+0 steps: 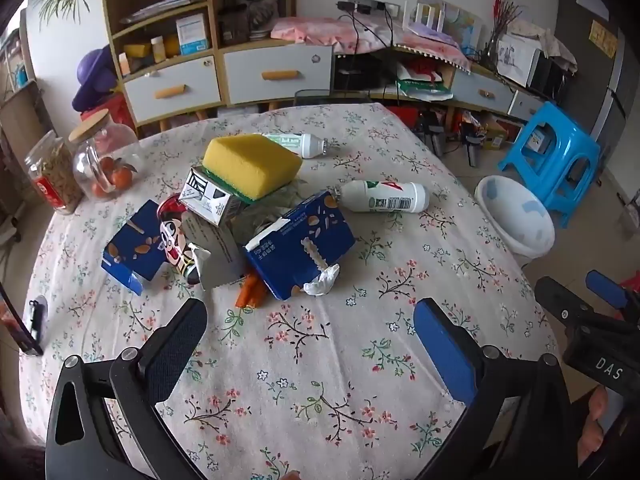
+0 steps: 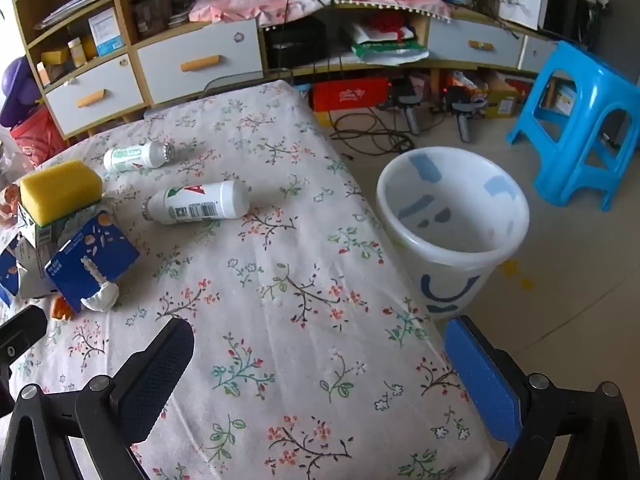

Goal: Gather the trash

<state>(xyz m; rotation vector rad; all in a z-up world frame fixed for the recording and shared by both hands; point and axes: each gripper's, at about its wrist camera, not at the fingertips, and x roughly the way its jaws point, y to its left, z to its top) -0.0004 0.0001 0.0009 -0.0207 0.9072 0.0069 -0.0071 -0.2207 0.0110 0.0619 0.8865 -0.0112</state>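
Left gripper (image 1: 310, 316) and right gripper (image 2: 318, 344) both stand wide and empty above bare cloth on the counter (image 2: 280, 320), nothing between the jaws. The trash lies ahead in a loose heap: blue carton (image 1: 300, 244), tissue (image 1: 322, 280), sponge (image 1: 252, 164) perched on a box (image 1: 210, 196), two bottles (image 1: 384, 197) on their sides. Risks: bottles may roll off; a careless pull could topple the sponge; the bin (image 2: 452, 216) sits below the counter edge, so an early drop would miss it.

We had bare tablecloth (image 1: 304, 360) ahead, heap of cartons (image 1: 296, 248) blocking the middle, bin (image 2: 452, 232) open beside the table edge.
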